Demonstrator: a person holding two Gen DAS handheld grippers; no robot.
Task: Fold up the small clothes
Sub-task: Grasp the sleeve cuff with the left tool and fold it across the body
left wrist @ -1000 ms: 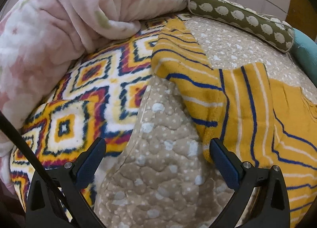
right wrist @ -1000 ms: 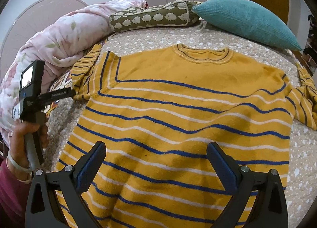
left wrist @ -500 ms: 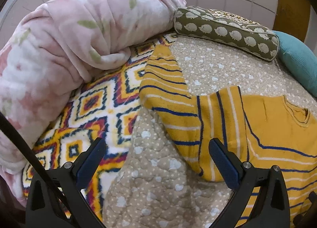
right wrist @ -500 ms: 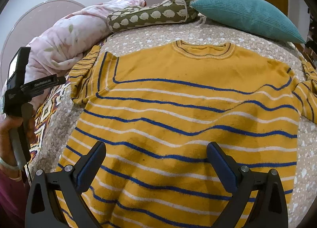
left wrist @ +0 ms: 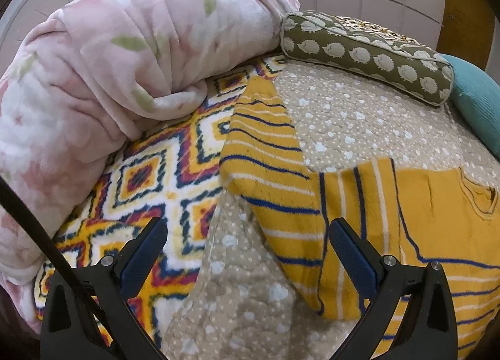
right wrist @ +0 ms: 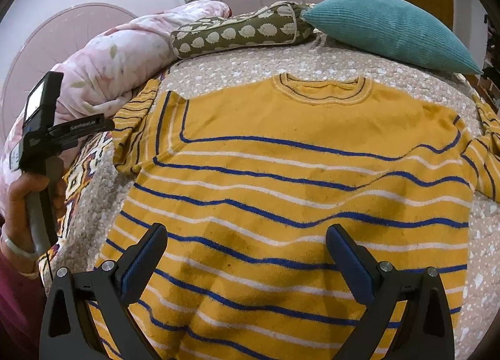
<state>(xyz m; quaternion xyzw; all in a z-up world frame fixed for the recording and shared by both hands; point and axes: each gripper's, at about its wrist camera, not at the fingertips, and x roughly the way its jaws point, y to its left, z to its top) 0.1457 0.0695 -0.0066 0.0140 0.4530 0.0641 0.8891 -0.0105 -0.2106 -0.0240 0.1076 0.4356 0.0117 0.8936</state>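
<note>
Here the mustard-yellow knitted sweater with blue and white stripes point(right wrist: 297, 191) lies flat, front up, on the beige dotted quilted bed cover point(right wrist: 237, 69), neckline toward twelve o'clock in the right wrist view. Its left sleeve point(left wrist: 265, 153) trails out at about ten o'clock onto the multicoloured diamond-patterned fleece blanket point(left wrist: 150, 178). Folding that sleeve in looks like the step in hand. The left gripper point(left wrist: 247, 253) hovers with jaws apart and empty, its right finger over the shoulder seam; it should pinch near the cuff and carry it across the chest, keeping the body flat. The right gripper point(right wrist: 243, 253) also stands apart, empty, above the lower hem. A rolled pink floral plush blanket point(left wrist: 109, 63) crowds the cuff end. At twelve o'clock lie an olive hedgehog-print bolster point(right wrist: 237, 34) and a teal corduroy cushion point(right wrist: 390, 31), well apart from the sweater.
</note>
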